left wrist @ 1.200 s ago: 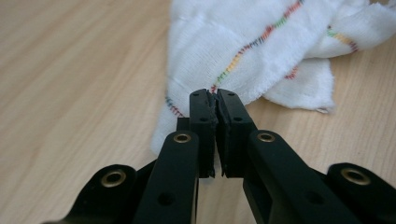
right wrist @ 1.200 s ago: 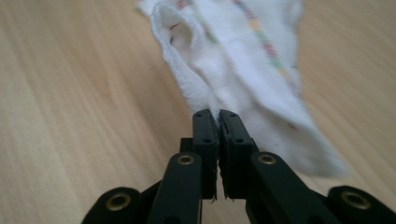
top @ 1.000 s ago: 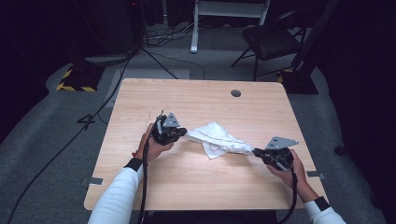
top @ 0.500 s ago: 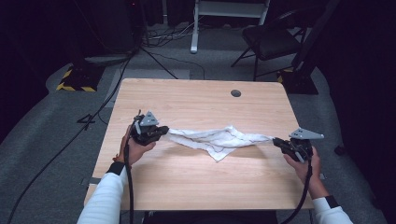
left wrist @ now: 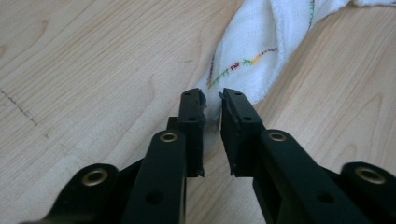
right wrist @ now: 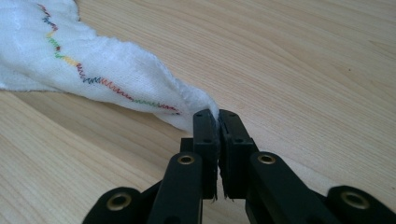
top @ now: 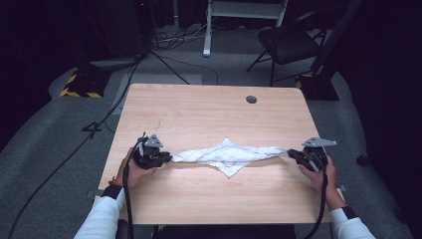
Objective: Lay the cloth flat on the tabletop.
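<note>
- I have the white cloth [top: 229, 155] stretched long across the near half of the wooden table [top: 209, 109], running from 9 o'clock to 3 o'clock.
- My right gripper [right wrist: 217, 114] sits at the 3 o'clock end. Its jaws are pinched tight on that corner of the cloth, the one with the rainbow stitching [right wrist: 107, 84] running up to it.
- My left gripper [left wrist: 212, 95] sits at the 9 o'clock end. Its jaws have just been opening, and there is a small gap now. The cloth corner sits in the gap, but the pads do not seem to press it.
- I think this is the laying-down step: the cloth is pulled out and I am letting go.
- Next I should open the right jaws too, then lift both grippers straight up so the cloth stays flat.
</note>
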{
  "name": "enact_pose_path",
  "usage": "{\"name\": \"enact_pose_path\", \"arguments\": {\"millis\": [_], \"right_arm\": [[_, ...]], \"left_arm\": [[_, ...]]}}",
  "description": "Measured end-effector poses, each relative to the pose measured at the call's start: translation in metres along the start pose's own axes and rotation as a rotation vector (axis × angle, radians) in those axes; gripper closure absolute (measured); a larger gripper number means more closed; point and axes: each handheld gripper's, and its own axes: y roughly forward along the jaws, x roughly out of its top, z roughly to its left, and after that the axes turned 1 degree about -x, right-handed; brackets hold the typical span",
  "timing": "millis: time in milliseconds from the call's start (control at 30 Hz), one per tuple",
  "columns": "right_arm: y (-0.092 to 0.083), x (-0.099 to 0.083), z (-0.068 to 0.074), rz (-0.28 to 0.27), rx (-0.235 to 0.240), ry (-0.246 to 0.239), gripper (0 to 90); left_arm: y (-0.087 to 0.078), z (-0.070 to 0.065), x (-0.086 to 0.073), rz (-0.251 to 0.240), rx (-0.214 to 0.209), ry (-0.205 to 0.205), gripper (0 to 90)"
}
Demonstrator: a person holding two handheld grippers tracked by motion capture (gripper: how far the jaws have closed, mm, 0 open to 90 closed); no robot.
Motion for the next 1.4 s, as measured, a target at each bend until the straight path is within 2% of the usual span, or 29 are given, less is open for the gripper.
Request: {"name": "enact_pose_path", "arguments": {"millis": [33,67,100,167,233,300,433,600,700,733,800,833,967,1033,1067,1133,1267,1333,1400], "right_arm": [[0.000,0.000,0.000,0.000,0.000,0.000,86.6],[0.000,0.000,0.000,0.000,-0.001,0.000,86.6],[0.001,0.000,0.000,0.002,-0.001,0.003,86.6],[0.002,0.001,0.000,0.007,-0.007,-0.006,86.5],[0.005,0.001,0.001,0.012,-0.014,-0.009,86.3],[0.007,0.002,0.001,0.015,-0.020,-0.015,86.2],[0.010,0.004,0.002,0.019,-0.029,-0.026,86.2],[0.014,0.006,0.003,0.020,-0.037,-0.032,86.2],[0.018,0.008,0.003,0.019,-0.036,-0.039,86.2],[0.018,0.008,0.003,0.019,-0.036,-0.039,86.2],[0.022,0.009,0.004,0.024,-0.040,-0.051,86.2],[0.023,0.009,0.005,0.028,-0.041,-0.058,86.1],[0.027,0.011,0.007,0.023,-0.047,-0.081,85.8],[0.028,0.012,0.008,0.021,-0.050,-0.093,84.4],[0.029,0.012,0.010,0.022,-0.053,-0.097,83.4],[0.028,0.013,0.011,0.017,-0.039,-0.104,80.9],[0.023,0.014,0.014,-0.008,-0.027,-0.092,66.7],[0.021,0.015,0.015,-0.013,-0.019,-0.091,61.8],[0.018,0.016,0.019,-0.016,-0.018,-0.108,58.5]], "left_arm": [[-0.001,-0.002,-0.001,-0.011,-0.002,0.018,76.5],[-0.001,-0.003,0.000,-0.006,0.001,0.026,72.3],[0.000,-0.005,0.001,-0.012,0.000,0.021,64.1],[0.000,-0.006,0.007,-0.044,-0.020,0.036,58.6],[0.002,-0.009,0.018,-0.072,-0.015,0.041,52.6],[0.010,-0.012,0.032,-0.076,-0.029,0.040,46.6],[0.036,-0.022,0.067,-0.063,-0.043,0.098,41.7],[0.071,-0.029,0.103,-0.043,-0.063,0.134,43.1],[0.090,-0.029,0.122,-0.048,-0.086,0.115,43.4],[0.094,-0.029,0.127,-0.044,-0.084,0.120,43.4],[0.109,-0.032,0.140,-0.013,-0.081,0.145,43.4],[0.113,-0.034,0.143,-0.009,-0.076,0.148,43.5],[0.131,-0.040,0.152,0.061,-0.073,0.185,43.9],[0.140,-0.041,0.153,0.085,-0.071,0.183,44.2],[0.144,-0.042,0.153,0.096,-0.084,0.184,46.2],[0.149,-0.043,0.153,0.114,-0.081,0.191,49.1],[0.152,-0.042,0.151,0.105,-0.092,0.175,55.4],[0.152,-0.042,0.151,0.105,-0.120,0.189,63.7],[0.151,-0.043,0.151,0.105,-0.112,0.201,72.7]]}}
